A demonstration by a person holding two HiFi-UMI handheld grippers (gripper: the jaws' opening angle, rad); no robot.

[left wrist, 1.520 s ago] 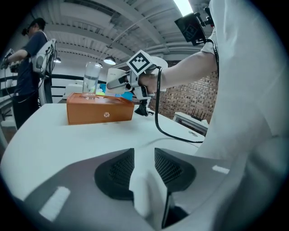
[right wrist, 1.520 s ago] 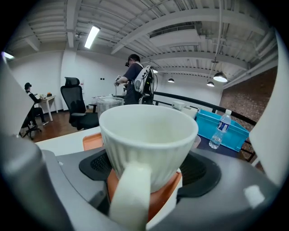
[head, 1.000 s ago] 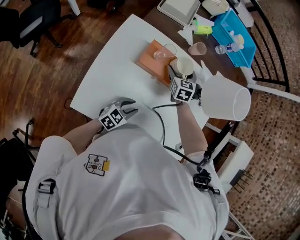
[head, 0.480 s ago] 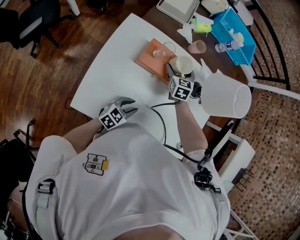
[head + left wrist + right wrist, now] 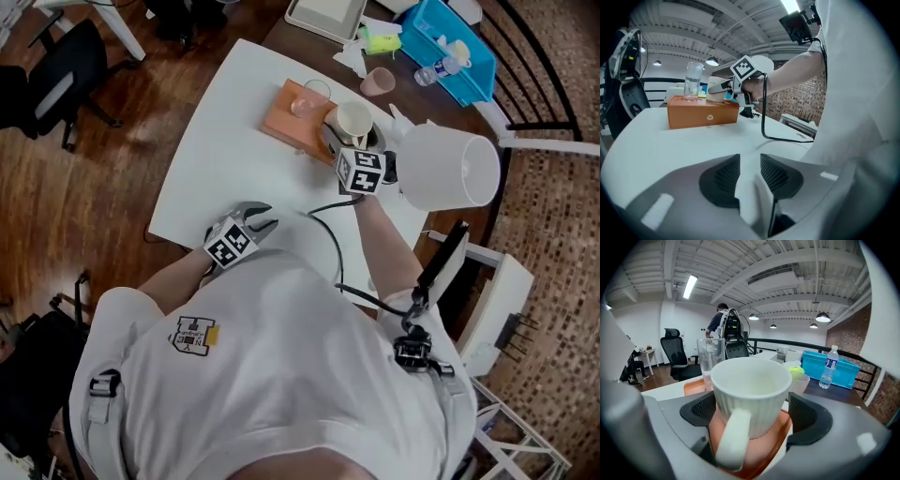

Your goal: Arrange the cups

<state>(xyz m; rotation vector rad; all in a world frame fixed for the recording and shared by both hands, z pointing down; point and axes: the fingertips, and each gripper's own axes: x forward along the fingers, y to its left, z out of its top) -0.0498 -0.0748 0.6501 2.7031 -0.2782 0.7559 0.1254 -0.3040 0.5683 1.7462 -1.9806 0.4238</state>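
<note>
Right gripper view: the right gripper jaws have just been opening and stand wide either side of the white cup. It rests on the orange box near the glass, so it looks released. The left gripper jaws are slightly apart and empty over the counter.

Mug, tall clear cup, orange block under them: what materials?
Mug: likely glazed ceramic; opaque white, ribbed wall, thick handle, soft sheen.
Tall cup: glass or clear plastic; see-through, can't tell which.
Orange block: maybe wood or plastic; smooth, matte, flat-sided.
</note>
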